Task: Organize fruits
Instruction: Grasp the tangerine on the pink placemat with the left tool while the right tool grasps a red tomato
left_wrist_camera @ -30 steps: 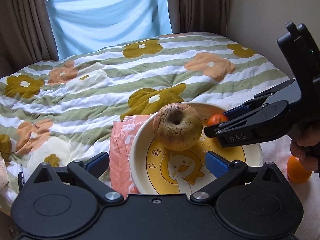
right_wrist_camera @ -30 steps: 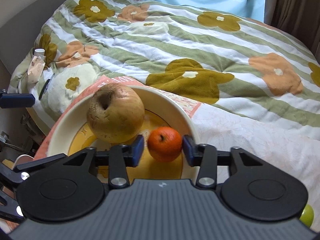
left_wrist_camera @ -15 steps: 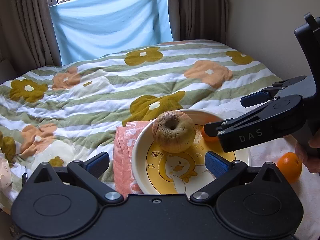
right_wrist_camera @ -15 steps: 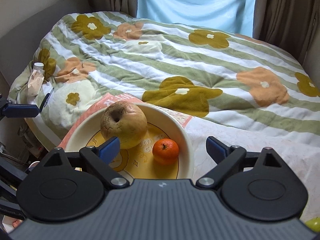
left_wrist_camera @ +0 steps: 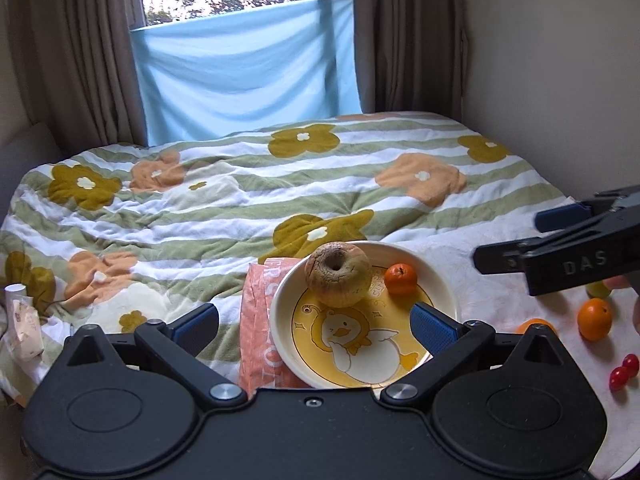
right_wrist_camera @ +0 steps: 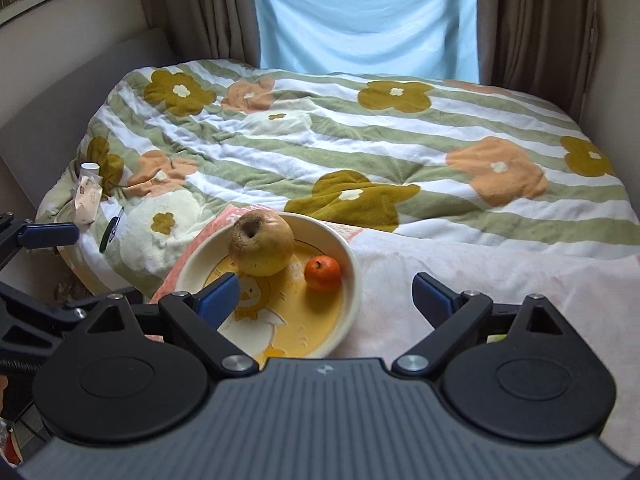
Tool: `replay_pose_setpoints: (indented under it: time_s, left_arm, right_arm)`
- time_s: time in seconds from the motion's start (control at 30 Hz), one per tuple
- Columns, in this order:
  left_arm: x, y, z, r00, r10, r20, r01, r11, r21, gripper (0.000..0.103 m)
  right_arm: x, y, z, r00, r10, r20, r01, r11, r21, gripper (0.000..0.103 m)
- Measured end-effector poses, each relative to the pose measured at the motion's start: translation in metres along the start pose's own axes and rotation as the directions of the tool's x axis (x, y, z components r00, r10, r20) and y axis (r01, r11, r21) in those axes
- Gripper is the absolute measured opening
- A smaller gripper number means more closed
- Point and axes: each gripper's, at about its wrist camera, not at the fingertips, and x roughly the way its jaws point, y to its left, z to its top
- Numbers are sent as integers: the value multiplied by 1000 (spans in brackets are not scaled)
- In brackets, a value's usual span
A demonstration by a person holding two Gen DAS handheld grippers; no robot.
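Note:
A cream bowl with a yellow duck print [left_wrist_camera: 446,300] [right_wrist_camera: 352,280] sits on the bed. In it lie a large brownish apple [left_wrist_camera: 338,274] [right_wrist_camera: 262,244] and a small tangerine [left_wrist_camera: 401,279] [right_wrist_camera: 323,274]. My left gripper [left_wrist_camera: 314,322] is open and empty, above the bowl's near side. My right gripper [right_wrist_camera: 326,298] is open and empty, raised over the bowl's near rim; it also shows at the right of the left wrist view [left_wrist_camera: 560,248]. More tangerines [left_wrist_camera: 595,319], a green fruit [left_wrist_camera: 598,290] and red cherry tomatoes [left_wrist_camera: 624,372] lie right of the bowl.
An orange-pink packet [left_wrist_camera: 260,320] lies under the bowl's left side. The flowered striped quilt [left_wrist_camera: 240,208] covers the bed, with a pale cloth [right_wrist_camera: 480,280] under the fruit. A small packet and bottle [left_wrist_camera: 24,320] lie at the left edge. Curtains and a wall stand behind.
My right gripper opened, let go of the small tangerine in the bowl, then rose and drew back. My left gripper also pulled back and up.

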Motion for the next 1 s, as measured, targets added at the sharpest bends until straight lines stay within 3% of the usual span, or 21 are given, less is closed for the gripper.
replay_pose_setpoints:
  time_s: [0.13,0.5,0.67,1.0]
  left_arm:
    - [-25,-15,-10,999,36,14,-36,999,-35,103]
    - [-70,-59,-57,994,106,33,-102,988,-117,103]
    - [-74,-71,-77,991,130,28,-126,983,-137,103]
    - [-54,-78,-118,985,172,-12,-172,970,-172,103]
  right_arm:
    - [-38,-15,-19,999,-28,41,28,1000,-4,103]
    - [-121,-70,-87,995,-96,37,94,994,48,103]
    - [-136,-87,-127,991,-131,22,128,988,88,103]
    - [-126,-103,-191,984,-175,-17,176,976,130,103]
